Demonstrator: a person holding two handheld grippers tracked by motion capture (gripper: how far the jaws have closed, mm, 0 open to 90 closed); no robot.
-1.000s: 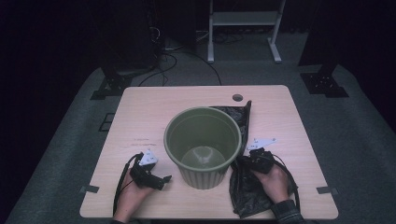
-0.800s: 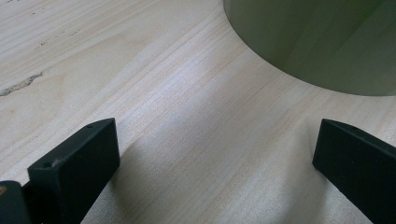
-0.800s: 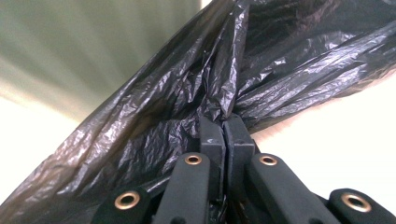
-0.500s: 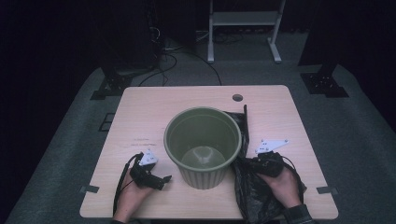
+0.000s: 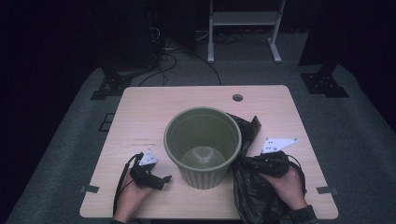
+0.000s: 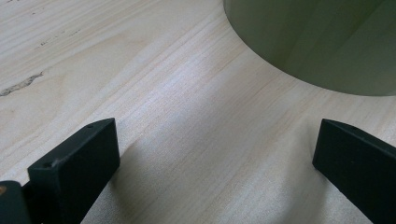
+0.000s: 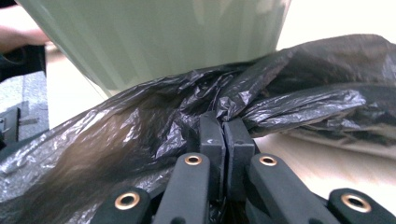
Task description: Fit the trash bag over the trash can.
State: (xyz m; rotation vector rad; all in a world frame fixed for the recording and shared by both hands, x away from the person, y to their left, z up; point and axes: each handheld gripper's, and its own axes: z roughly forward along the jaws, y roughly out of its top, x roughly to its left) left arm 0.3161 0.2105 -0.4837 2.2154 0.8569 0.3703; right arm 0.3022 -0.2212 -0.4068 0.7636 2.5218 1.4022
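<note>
A black plastic bag point(image 7: 140, 135) is pinched by the right gripper point(image 7: 223, 126), its fingers clenched on the film beside the green bin point(image 5: 203, 144). The left gripper point(image 6: 215, 154) is held with fingers released near the surface's point(image 5: 154, 107) front edge.

Left hand point(image 5: 133, 193) entered from the lower edge, holding the left gripper point(image 5: 156, 179) low and pointed rightward, jaws spread wide with nothing between them; right hand point(image 5: 287, 184) entered at lower right, its right gripper point(image 7: 223, 135) pointed leftward, jaws pressed together, grey plate uppermost.
</note>
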